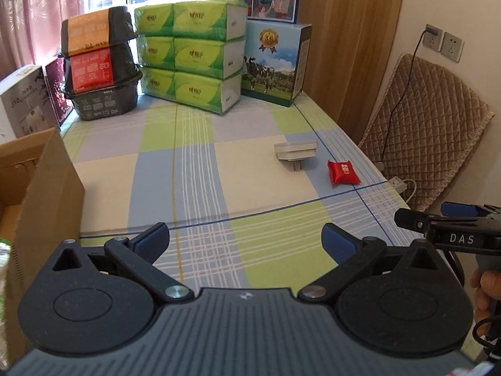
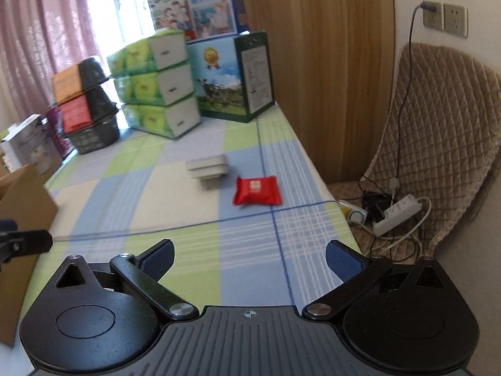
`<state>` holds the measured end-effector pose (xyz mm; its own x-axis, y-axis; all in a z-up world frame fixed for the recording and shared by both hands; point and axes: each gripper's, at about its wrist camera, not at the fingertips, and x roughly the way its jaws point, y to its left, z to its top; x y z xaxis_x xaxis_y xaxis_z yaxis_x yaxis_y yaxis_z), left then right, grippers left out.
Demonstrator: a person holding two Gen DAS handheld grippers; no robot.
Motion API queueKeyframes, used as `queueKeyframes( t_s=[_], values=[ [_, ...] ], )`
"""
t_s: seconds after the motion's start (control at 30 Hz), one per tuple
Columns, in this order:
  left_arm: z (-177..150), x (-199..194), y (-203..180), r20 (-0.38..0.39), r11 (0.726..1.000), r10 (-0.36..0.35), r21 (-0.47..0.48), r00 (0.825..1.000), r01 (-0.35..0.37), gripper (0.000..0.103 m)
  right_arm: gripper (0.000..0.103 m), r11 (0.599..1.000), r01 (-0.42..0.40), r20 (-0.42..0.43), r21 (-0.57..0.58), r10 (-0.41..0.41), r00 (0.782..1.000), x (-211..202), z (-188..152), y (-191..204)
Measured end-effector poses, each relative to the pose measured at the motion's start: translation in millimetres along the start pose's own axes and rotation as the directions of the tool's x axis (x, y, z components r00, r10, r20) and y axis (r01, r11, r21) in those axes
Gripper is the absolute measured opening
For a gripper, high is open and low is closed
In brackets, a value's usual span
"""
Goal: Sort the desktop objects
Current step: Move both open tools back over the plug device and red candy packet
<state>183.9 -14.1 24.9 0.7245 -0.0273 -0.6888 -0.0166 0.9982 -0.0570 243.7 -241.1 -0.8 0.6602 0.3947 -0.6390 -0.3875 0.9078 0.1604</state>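
The red packet (image 2: 256, 191), a small glossy foil pillow with crimped ends, lies on the checked tablecloth (image 2: 175, 194) ahead of the right gripper (image 2: 249, 258), slightly right of the midline between its fingers and well apart from them. Just beside it, to its left and a little farther off, rests one grey plug adapter (image 2: 208, 167), a blocky plastic piece; in the left wrist view its prongs point down toward the cloth. Both grippers have their fingers spread wide with nothing between them. The left gripper (image 1: 245, 239) hovers over the cloth, and the packet and adapter lie ahead and to its right. So two loose items sit on the cloth. One open cardboard box (image 1: 47, 188) stands at the left edge. At the back stand a wrapped stack of green tissue packs (image 1: 188, 53), three stacked black bowls (image 1: 100, 62) and a milk carton box (image 1: 274, 62) with a cow printed on it.
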Motion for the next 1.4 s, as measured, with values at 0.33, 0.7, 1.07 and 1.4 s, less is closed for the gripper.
queueKeyframes(
  t_s=[0.33, 0.7, 1.07, 1.4],
  values=[
    [16.3, 72.7, 0.5, 0.008, 0.999, -0.030, -0.012, 0.999, 0.031, 0.102, 0.100, 1.000, -0.023, 0.027, -0.002, 0.023, 0.999, 64.9, 14.6, -14.7],
    [19.8, 116.2, 4.6, 0.051, 0.999, -0.031, -0.018, 0.998, 0.032, 0.101, 0.087, 0.998, -0.020, 0.074, -0.060, 0.024, 0.997, 107.8, 25.4, -12.4],
    [35.8, 141.4, 8.5, 0.070, 0.998, -0.025, -0.062, 0.997, 0.029, 0.101, 0.086, 0.997, -0.024, 0.074, -0.069, 0.029, 0.997, 146.4, 29.3, -14.0],
    [30.9, 147.8, 21.1, 0.063, 0.995, -0.033, -0.094, 0.997, 0.039, 0.101, 0.082, 0.999, -0.020, 0.047, -0.044, 0.022, 0.999, 165.0, 27.9, -20.8]
  ],
)
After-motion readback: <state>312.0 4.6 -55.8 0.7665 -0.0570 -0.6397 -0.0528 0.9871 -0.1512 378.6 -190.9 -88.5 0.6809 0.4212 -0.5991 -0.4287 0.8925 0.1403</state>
